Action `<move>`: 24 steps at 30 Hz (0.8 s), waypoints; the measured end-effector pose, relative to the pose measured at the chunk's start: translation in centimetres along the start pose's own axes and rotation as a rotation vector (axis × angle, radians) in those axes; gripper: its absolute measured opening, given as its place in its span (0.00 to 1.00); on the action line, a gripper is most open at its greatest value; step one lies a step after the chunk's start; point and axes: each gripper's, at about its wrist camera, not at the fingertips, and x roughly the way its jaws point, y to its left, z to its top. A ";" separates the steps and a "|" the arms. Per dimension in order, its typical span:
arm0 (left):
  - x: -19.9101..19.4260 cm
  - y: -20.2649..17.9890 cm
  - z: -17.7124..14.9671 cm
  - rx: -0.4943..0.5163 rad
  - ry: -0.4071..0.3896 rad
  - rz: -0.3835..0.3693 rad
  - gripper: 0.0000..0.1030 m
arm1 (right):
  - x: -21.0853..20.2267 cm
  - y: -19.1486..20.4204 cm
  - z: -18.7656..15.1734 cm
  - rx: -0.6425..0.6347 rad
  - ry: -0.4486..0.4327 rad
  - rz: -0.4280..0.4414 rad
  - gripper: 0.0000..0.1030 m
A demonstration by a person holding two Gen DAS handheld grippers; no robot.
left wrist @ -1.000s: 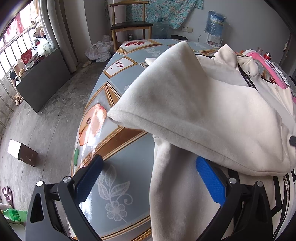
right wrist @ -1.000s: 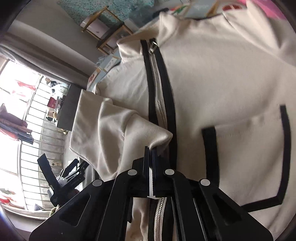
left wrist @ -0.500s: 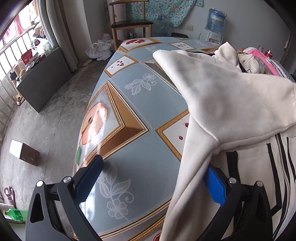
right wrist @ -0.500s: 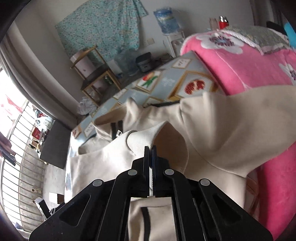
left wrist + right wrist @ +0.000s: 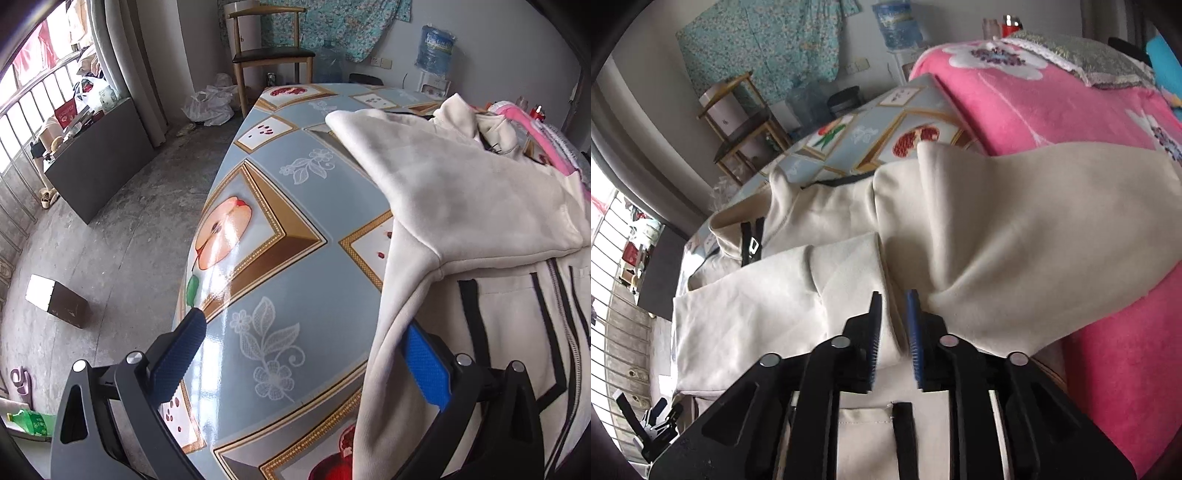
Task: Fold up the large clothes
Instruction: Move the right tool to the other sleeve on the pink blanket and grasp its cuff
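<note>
A cream zip jacket with black trim lies on the patterned table; one sleeve is folded across its front. It also shows in the right wrist view, with its other sleeve draped toward the pink blanket. My left gripper is wide open at the jacket's left edge, its right finger against the cloth. My right gripper is slightly open just above the folded sleeve, holding nothing.
A pink flowered blanket lies at the table's right side. A wooden chair and water bottles stand beyond the table. A cardboard box sits on the floor at left. The left gripper shows far off in the right wrist view.
My right gripper carried the sleeve across the jacket, then opened and let it go. The sleeve now lies flat. My left gripper has stayed open and barely moved.
</note>
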 end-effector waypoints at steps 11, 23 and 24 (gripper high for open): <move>-4.5 -2.2 4.4 0.010 -0.093 -0.136 0.96 | 5.7 6.5 -2.7 -0.195 0.142 0.088 0.34; 0.4 -9.6 8.9 0.098 0.027 -0.204 0.96 | -1.3 0.8 -1.8 -0.079 0.051 0.083 0.60; 1.6 -10.3 8.9 0.103 0.051 -0.195 0.96 | -2.2 -0.8 -1.6 -0.051 0.034 0.070 0.61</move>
